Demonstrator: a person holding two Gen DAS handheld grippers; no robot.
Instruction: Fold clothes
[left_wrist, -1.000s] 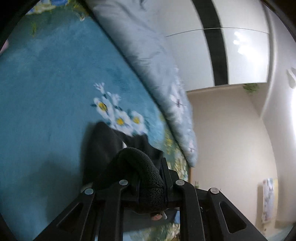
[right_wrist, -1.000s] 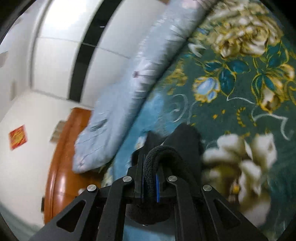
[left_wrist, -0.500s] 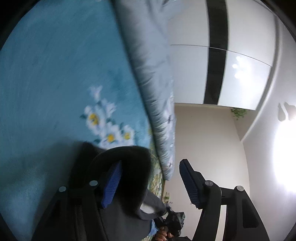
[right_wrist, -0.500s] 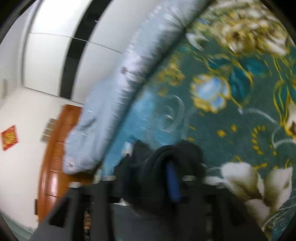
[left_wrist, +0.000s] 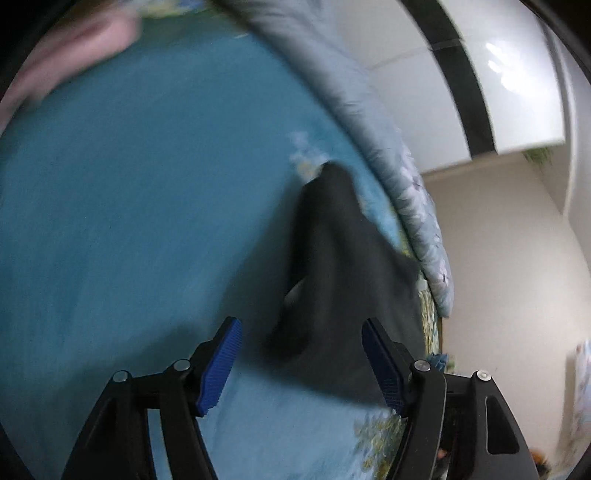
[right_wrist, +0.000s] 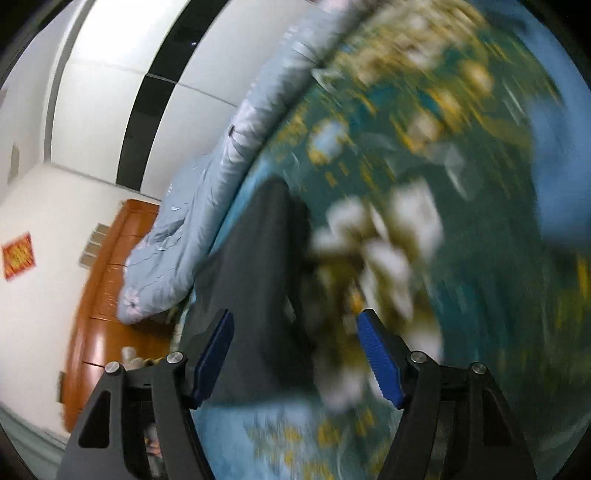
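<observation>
left gripper (left_wrist: 301, 360): jaws spread, gripping nothing | right gripper (right_wrist: 295, 356): jaws spread, gripping nothing | dark garment (left_wrist: 343, 266): lying on the floral blue bedspread (left_wrist: 147, 192), beside pale quilt (left_wrist: 373, 122)

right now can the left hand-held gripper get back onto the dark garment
Probably yes. The left hand-held gripper is open, and the dark garment lies on the blue bedspread just ahead between its fingers, nothing in between.

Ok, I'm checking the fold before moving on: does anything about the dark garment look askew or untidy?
Somewhat. The dark garment lies on the floral blanket in an uneven strip, with a loose fold gaping along its near edge rather than lying flat. Both the left gripper and right gripper are open and clear of it. Blur hides finer detail.
</observation>
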